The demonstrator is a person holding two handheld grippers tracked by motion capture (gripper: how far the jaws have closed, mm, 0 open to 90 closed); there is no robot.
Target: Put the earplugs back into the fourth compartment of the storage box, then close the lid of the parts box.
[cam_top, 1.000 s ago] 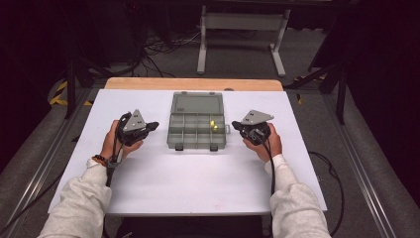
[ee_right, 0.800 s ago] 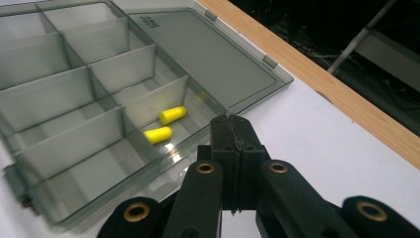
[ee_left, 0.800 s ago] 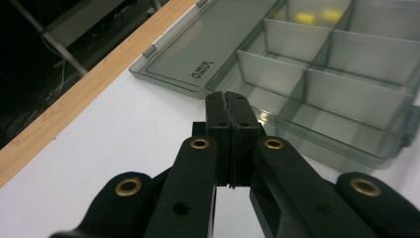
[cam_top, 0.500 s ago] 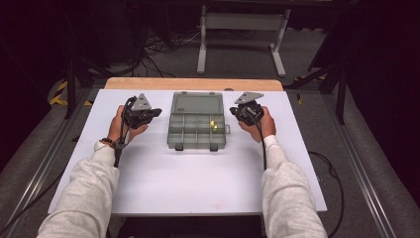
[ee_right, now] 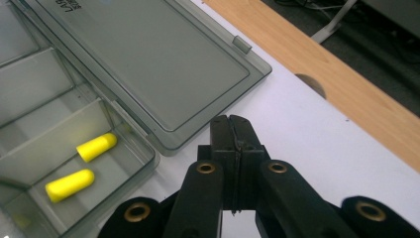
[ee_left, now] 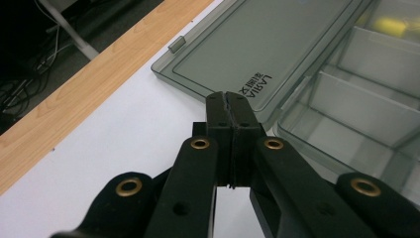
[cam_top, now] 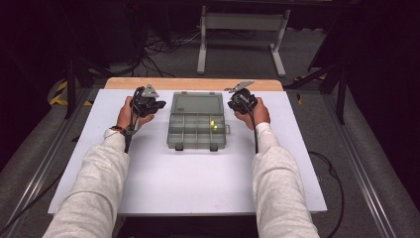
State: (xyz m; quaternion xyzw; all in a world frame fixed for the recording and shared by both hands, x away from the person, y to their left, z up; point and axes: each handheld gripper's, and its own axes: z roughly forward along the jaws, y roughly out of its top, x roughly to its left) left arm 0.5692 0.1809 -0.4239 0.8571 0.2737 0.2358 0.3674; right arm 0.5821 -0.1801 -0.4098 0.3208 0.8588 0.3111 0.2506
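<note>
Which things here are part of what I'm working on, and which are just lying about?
In the job:
- grey translucent plastic compartment box, with its lid lying open flat
- two yellow foam earplugs in one compartment
- left tongs and right tongs, both shut and empty, beside the lid

Lying about:
- white table sheet
- wooden table edge
- metal stand on the floor

From above, your two yellow capsule-shaped pieces in the grey translucent plastic compartment box melt into one small bright blur, too small to count there. In the left gripper view, the box's flat smoky lid runs off the top edge and the yellow patch at the upper right is blurred and cut off. In the right gripper view, the lid and the compartments run off the top and left edges. Your black-jawed left gripper hides part of the lid's rim.
</note>
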